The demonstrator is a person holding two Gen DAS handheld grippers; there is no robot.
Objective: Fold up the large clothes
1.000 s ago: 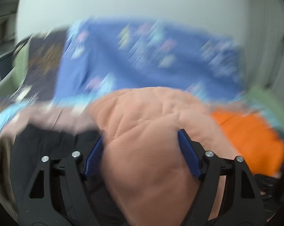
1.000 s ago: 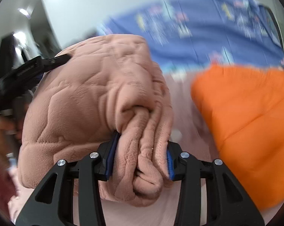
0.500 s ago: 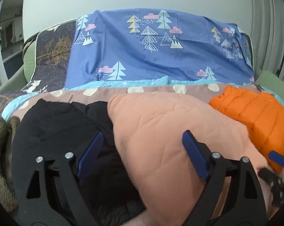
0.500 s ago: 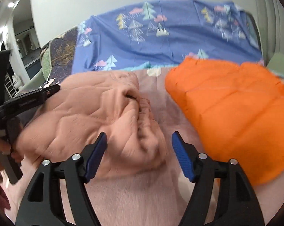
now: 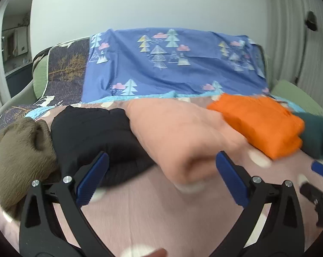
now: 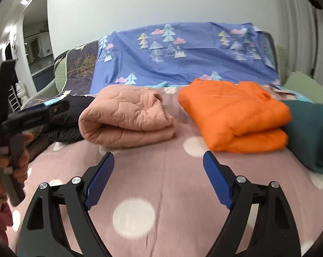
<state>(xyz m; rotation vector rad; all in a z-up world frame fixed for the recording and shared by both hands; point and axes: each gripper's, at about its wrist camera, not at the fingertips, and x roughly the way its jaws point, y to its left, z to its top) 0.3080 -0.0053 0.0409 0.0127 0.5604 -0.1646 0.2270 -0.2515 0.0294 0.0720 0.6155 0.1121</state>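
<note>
Folded quilted peach garment [image 6: 127,120]

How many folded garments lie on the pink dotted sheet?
5, in a row: brown far left, black, peach, orange, dark green far right. More may lie outside the frame.

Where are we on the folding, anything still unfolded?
Done: peach quilted garment, orange one, teal one lie folded on the pink spotted cover. In hand: nothing; left gripper and right gripper just opened, empty. Black and brown pieces: fold unclear.
</note>
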